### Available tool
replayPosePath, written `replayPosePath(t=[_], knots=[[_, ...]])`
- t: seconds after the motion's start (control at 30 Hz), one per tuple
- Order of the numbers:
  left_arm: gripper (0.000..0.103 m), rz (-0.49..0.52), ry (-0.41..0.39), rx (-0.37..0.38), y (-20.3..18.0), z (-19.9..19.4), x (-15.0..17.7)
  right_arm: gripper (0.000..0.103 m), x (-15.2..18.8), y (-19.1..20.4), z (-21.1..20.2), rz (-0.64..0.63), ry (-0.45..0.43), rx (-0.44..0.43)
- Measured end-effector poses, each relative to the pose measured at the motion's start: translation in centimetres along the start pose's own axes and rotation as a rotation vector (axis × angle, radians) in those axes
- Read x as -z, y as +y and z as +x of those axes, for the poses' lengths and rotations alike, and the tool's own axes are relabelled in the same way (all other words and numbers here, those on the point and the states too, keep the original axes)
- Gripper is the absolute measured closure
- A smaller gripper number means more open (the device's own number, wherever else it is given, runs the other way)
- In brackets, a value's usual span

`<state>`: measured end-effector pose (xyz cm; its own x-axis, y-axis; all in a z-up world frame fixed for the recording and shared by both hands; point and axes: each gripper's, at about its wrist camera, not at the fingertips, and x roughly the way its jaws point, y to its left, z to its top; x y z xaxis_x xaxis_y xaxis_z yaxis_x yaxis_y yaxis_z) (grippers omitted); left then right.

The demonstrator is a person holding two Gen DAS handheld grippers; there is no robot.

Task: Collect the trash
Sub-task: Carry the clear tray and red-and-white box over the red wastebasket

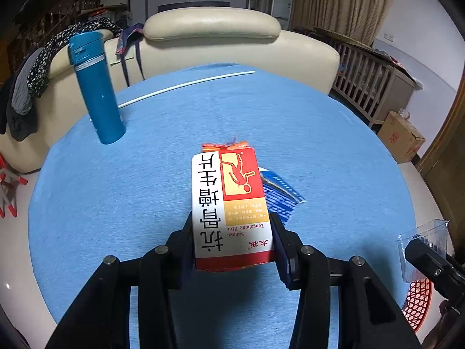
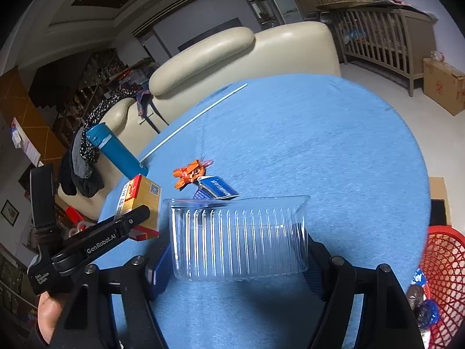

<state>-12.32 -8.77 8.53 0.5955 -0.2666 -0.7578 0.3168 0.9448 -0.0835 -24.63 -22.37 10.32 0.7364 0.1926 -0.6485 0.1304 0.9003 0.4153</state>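
From the left wrist view, the left gripper [image 1: 232, 241] is pinching a red and white medicine box [image 1: 231, 206] between its pads, holding it lifted over the round table [image 1: 145, 189], which is wearing a blue cloth. Under the box an orange wrapper [image 1: 225, 145] and a blue packet [image 1: 280, 196] are lying on the cloth. A blue flask [image 1: 96, 87] is standing upright near the far left edge, with a thin white stick [image 1: 186, 85] lying behind it. A cream sofa [image 1: 232, 46] draped with clothes is sitting behind the table, beige curtains [image 1: 340, 3] are hanging at the back, and a wooden crib [image 1: 369, 87] and a cardboard carton [image 1: 401, 136] are standing to the right.

From the right wrist view, the right gripper [image 2: 238, 261] is clamping a clear ribbed plastic tray [image 2: 238, 241] by its two ends, holding it above the cloth. The left gripper [image 2: 142, 218] is appearing at the left with the box. A red mesh basket [image 2: 444, 276] is sitting beside the table at the lower right, already holding some wrappers.
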Motion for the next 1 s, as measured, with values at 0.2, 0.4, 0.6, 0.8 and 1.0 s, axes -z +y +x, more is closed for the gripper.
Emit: replayPosePath(t=[0.2, 0.4, 0.6, 0.8, 1.0], knots=[[0.054, 0.030, -0.003, 0.015, -1.6, -0.1, 0.0, 0.026, 0.2, -1.3, -1.5, 0.027, -0.023, 0.016], [0.054, 0.065, -0.003, 0.030, -3.4, -0.5, 0.0, 0.026, 0.8, -2.6, -3.2, 0.054, -0.043, 0.027], [0.054, 0.113, -0.004, 0.058, -5.6, -0.9, 0.3, 0.026, 1.4, -4.2, -5.1, 0.081, -0.068, 0.052], [0.054, 0.166, -0.005, 0.098, -8.2, -1.5, 0.9, 0.026, 2.3, -6.3, -7.3, 0.119, -0.093, 0.095], [0.054, 0.217, -0.006, 0.133, -10.7, -2.2, 1.6, 0.026, 3.3, -8.4, -9.5, 0.158, -0.121, 0.139]])
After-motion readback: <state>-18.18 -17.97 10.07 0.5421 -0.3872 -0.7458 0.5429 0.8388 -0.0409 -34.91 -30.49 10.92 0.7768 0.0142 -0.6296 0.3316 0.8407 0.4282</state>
